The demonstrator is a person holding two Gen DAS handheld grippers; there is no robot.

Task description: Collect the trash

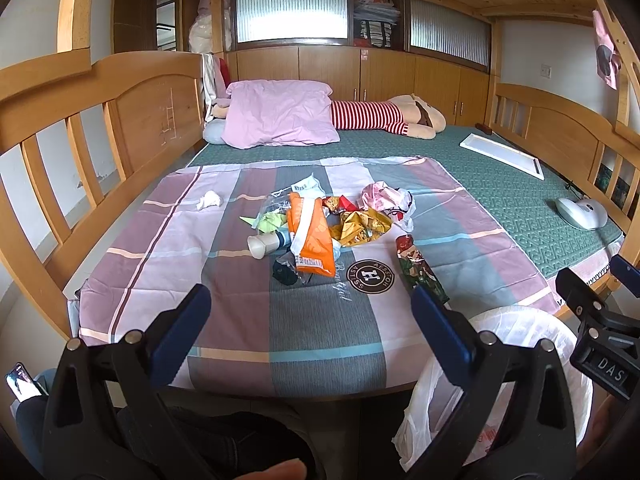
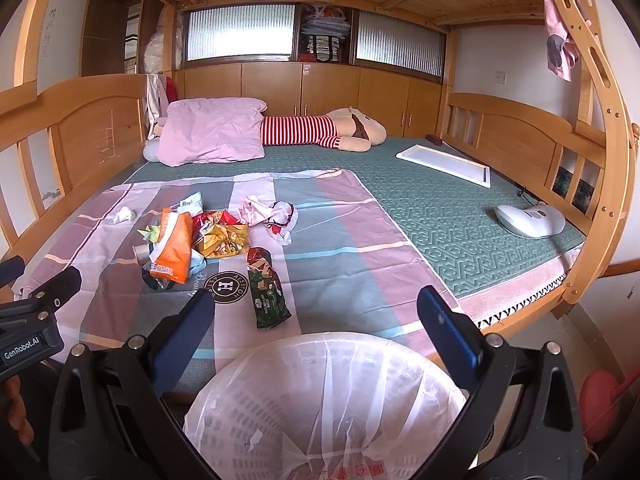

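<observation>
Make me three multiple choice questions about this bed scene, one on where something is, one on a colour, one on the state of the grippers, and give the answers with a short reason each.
1. Where does the green snack wrapper lie relative to the trash pile?
A. Buried under it
B. Apart from it, nearer the lined trash bin
C. On the pink pillow

2. What colour is the largest wrapper in the pile?
A. Blue
B. Black
C. Orange

3. What state are the left hand-held gripper and the right hand-held gripper in?
A. Both open and empty
B. Both shut on wrappers
C. One holds the bin

Answers:
1. B, the green wrapper sits alone on the striped sheet, between the pile and the bin.
2. C, the orange wrapper covers the most area in the heap.
3. A, each pair of blue fingers stands wide apart with nothing between.
</observation>
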